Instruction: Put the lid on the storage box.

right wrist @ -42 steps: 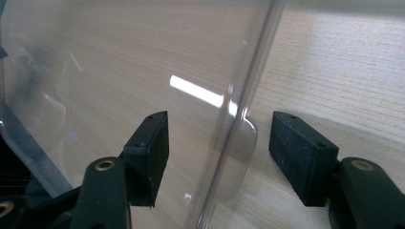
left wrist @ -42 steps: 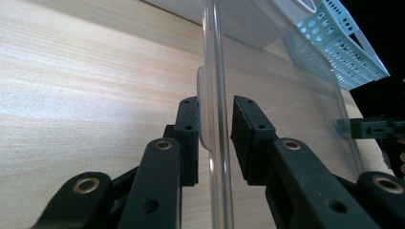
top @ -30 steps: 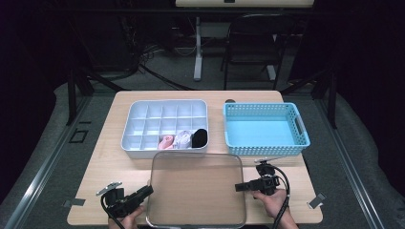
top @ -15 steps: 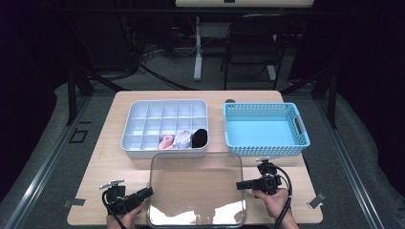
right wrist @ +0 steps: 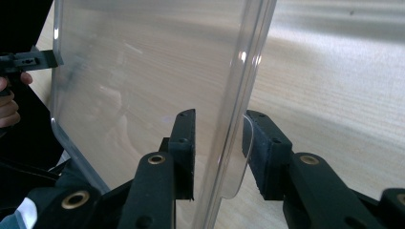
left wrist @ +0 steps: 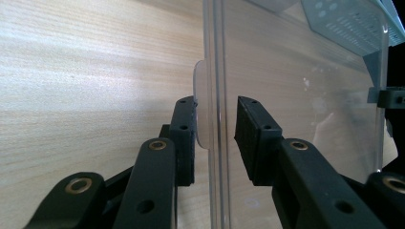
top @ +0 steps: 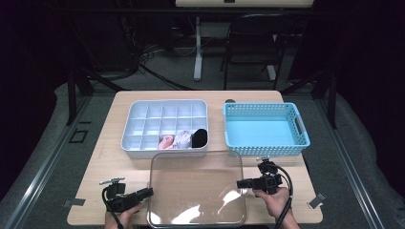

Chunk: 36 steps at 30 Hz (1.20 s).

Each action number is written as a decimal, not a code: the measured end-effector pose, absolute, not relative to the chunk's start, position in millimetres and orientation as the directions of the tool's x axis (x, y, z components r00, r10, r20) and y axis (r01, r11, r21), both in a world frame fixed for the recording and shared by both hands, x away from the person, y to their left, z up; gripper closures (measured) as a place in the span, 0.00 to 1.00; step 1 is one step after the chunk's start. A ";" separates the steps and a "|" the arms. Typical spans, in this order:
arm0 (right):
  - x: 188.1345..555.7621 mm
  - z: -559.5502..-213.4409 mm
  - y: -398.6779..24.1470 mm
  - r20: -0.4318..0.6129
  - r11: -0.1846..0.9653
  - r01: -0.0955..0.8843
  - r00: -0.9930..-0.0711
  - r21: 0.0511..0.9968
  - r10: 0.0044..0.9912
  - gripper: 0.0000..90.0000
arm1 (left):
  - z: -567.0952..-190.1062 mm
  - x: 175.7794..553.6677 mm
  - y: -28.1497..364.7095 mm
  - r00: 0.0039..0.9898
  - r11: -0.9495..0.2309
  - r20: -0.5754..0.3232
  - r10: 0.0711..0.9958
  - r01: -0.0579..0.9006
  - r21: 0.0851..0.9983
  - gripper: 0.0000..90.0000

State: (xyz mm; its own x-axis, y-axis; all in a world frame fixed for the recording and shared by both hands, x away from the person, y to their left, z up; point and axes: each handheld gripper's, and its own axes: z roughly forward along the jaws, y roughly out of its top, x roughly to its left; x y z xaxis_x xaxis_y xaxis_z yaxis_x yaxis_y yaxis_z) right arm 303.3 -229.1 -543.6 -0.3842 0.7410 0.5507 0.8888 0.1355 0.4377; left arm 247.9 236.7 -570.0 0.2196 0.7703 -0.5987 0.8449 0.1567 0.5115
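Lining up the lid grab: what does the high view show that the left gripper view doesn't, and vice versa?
High view: the divided tray with small items and the blue basket beyond the clear lid. Left gripper view: the lid's tab against one pad, a gap at the other. Both: the lid, the left hand-held gripper straddling its edge, the wooden table.

Clear plastic lid [top: 197, 187] – rounded corners, flat – over the table's near edge.
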 end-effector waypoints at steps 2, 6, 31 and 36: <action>301.7 -540.4 -229.4 0.554 0.120 0.880 -0.389 0.459 0.736 0.74 | -568.5 246.7 236.8 0.213 0.166 -0.601 0.770 0.843 0.512 0.78; 298.8 -534.8 -229.6 0.558 0.093 0.867 -0.394 0.490 0.731 0.75 | -564.7 247.4 240.1 0.224 0.158 -0.605 0.764 0.844 0.513 0.79; 307.4 -502.9 -216.4 0.567 0.054 0.825 -0.433 0.563 0.701 0.77 | -525.3 255.7 255.2 0.266 0.146 -0.557 0.787 0.796 0.587 0.80; 318.1 -495.7 -207.0 0.556 0.061 0.816 -0.444 0.575 0.702 0.77 | -518.0 265.5 263.8 0.273 0.144 -0.556 0.785 0.793 0.592 0.80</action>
State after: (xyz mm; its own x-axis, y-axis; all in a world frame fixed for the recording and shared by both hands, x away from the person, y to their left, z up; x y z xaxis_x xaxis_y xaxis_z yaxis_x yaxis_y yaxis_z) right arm 318.1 -207.0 -495.7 -0.4444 0.7024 0.5561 0.8161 0.0614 0.5746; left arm 265.5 263.8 -518.0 0.2726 0.7852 -0.5560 0.7930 0.1438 0.5920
